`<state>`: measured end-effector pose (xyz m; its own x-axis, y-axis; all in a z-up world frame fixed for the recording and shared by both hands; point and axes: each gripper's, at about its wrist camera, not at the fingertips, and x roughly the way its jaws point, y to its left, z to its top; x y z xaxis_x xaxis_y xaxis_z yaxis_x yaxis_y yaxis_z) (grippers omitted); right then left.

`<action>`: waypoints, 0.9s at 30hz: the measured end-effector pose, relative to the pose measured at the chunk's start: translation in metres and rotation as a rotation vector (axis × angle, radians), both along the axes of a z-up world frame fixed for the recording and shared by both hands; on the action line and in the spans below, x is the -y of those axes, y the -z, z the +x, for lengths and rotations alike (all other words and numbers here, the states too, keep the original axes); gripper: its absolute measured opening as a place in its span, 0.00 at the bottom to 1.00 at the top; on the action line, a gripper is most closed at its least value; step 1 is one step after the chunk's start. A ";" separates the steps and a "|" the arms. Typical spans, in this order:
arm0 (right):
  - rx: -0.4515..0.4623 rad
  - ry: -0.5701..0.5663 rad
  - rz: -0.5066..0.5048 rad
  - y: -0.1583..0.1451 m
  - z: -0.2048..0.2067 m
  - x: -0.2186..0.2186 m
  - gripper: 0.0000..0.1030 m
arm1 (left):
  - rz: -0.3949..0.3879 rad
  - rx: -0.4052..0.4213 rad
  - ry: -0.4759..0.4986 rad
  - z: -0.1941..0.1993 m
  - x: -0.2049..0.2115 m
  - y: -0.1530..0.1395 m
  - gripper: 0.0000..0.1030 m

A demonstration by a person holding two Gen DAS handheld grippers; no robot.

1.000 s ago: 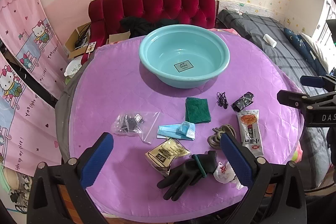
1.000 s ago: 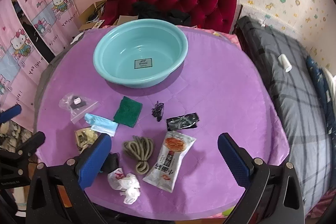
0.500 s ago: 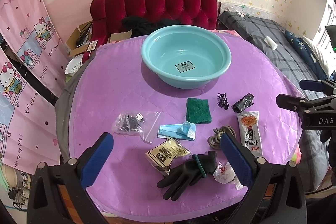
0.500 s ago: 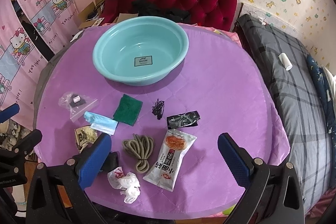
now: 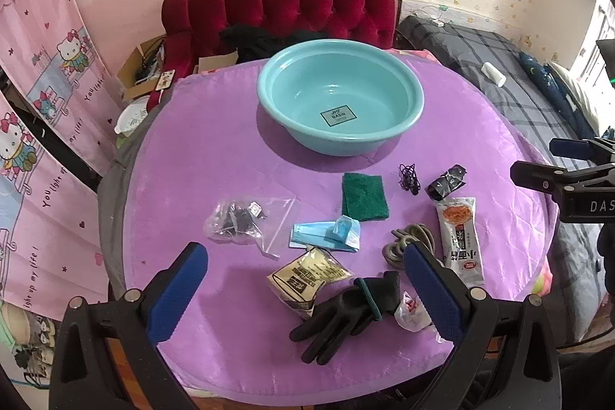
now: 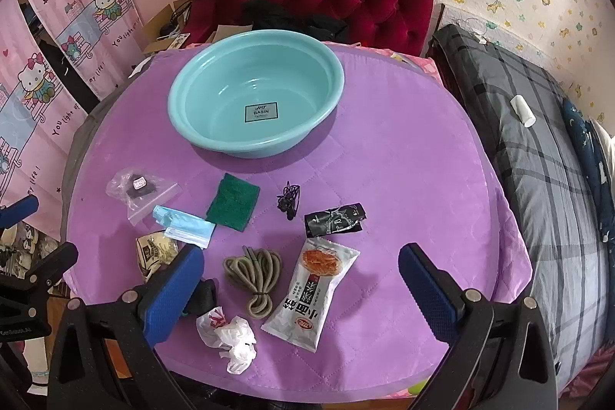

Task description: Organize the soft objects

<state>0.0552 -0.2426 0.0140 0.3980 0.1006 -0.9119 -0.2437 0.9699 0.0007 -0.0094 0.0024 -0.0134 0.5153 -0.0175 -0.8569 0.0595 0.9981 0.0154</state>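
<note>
Left wrist view: the round purple worktop [image 5: 215,156] fills most of the shot, and the empty teal basin [image 5: 340,104] sits toward 12 o'clock, well apart from everything else. My guess is it's parked back there as the drop spot, so the front stays free for picking.

All the soft stuff is scattered across the near half, 3 to 6 o'clock of the basin. There's the noodle snack packet [image 6: 311,291] out at 4 o'clock, the black glove [image 5: 342,314] near the front edge at 6, and the coiled cord [image 6: 253,273] just beside the packet. Next comes the green scouring pad [image 5: 363,195], closest to the basin, with the blue face mask [image 5: 326,237] just below it and the zip bag [image 5: 246,219] off at 8 o'clock. A crumpled white wrapper [image 6: 226,337] is at the front.

The left hand-held gripper [image 5: 303,294] and right hand-held gripper [image 6: 303,291] both hang released, jaws wide, empty, above the front edge. Looks like nothing's been sorted yet.
</note>
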 end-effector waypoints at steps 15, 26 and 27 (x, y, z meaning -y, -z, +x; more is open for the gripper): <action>-0.034 0.026 -0.018 0.030 0.002 0.018 1.00 | -0.030 -0.097 0.045 -0.016 -0.001 0.059 1.00; -0.098 0.022 -0.023 0.067 0.005 0.024 1.00 | -0.047 -0.201 0.098 -0.022 0.002 0.128 1.00; -0.104 0.022 -0.023 0.070 0.005 0.025 1.00 | -0.050 -0.205 0.101 -0.023 0.003 0.133 1.00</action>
<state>0.0605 -0.2674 -0.0561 0.3033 0.0712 -0.9502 -0.2219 0.9751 0.0022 -0.0322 -0.0003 -0.1461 0.3240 -0.1049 -0.9402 0.1560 0.9862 -0.0562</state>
